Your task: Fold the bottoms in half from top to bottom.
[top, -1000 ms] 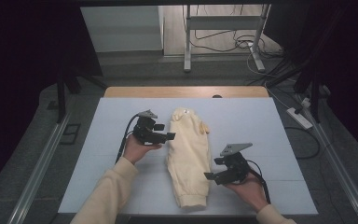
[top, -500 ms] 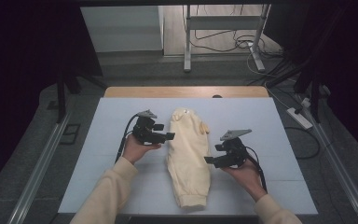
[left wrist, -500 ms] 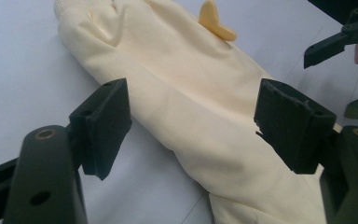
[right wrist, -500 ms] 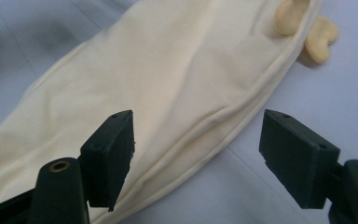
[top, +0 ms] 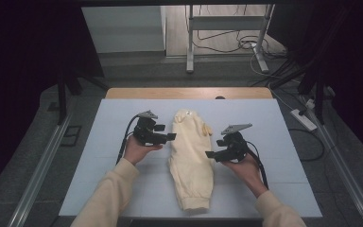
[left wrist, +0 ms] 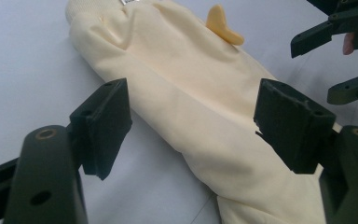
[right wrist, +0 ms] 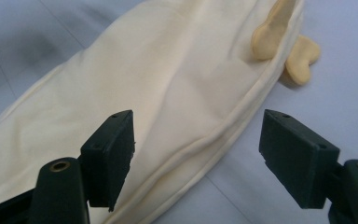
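I have the folded cream-yellow cotton trousers (top: 191,161) lying lengthwise mid-counter (top: 99,189). The left gripper (top: 170,137) and right gripper (top: 210,154) flank them, jaws open, holding nothing. I should pinch each side seam squarely, catching every layer before lifting.

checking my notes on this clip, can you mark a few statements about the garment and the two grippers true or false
1. A cream garment lies folded lengthwise on the white table. True.
2. The left gripper is shut on the garment. False: its fingers stand open, with nothing pressed between them.
3. The right gripper is at the garment's right edge, open. True.
4. The garment's drawstring ends are tucked out of sight. False: they lie over the garment's edge near the waist.
5. A red mug stands on the table. False: there is none.
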`<state>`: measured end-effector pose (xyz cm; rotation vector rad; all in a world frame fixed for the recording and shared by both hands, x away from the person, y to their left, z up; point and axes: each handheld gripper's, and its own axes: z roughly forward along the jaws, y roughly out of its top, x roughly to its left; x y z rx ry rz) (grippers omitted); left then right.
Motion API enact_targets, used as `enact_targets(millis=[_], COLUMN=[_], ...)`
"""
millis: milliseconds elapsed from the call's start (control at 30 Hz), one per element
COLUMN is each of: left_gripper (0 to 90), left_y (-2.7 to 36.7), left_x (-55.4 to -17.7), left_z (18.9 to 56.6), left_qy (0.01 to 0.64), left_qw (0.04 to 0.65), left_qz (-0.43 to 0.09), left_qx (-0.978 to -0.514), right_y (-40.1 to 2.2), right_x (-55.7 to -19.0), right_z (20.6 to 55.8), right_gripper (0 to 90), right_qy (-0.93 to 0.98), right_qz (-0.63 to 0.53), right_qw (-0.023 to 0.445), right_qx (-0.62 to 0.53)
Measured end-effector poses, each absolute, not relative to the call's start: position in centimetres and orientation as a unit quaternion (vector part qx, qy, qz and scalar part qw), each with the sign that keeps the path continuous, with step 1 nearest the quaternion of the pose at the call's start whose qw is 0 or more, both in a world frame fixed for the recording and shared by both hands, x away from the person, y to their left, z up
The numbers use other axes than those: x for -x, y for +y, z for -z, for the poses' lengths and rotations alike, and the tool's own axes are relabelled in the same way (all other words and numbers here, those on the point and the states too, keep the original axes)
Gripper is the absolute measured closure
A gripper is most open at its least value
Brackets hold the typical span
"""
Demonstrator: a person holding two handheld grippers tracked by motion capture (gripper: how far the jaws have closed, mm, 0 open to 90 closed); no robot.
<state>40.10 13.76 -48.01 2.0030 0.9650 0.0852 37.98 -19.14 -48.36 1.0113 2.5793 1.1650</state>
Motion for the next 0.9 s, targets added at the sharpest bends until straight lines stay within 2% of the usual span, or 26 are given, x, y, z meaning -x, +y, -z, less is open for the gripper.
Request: enact_targets(millis=[900], left_gripper=[26.8], left_y=[14.4], left_x=[-41.9], left_z=[48.1], left_qy=[0.402], left_qw=[0.444], left_qz=[-0.054], left_qx=[-0.799], right_y=[-18.6], right_x=[-41.6], right_z=[47.9], right_gripper=[27.1], right_qy=[0.846], right_qz=[-0.395], right_qw=[0.079], right_qx=[-0.349])
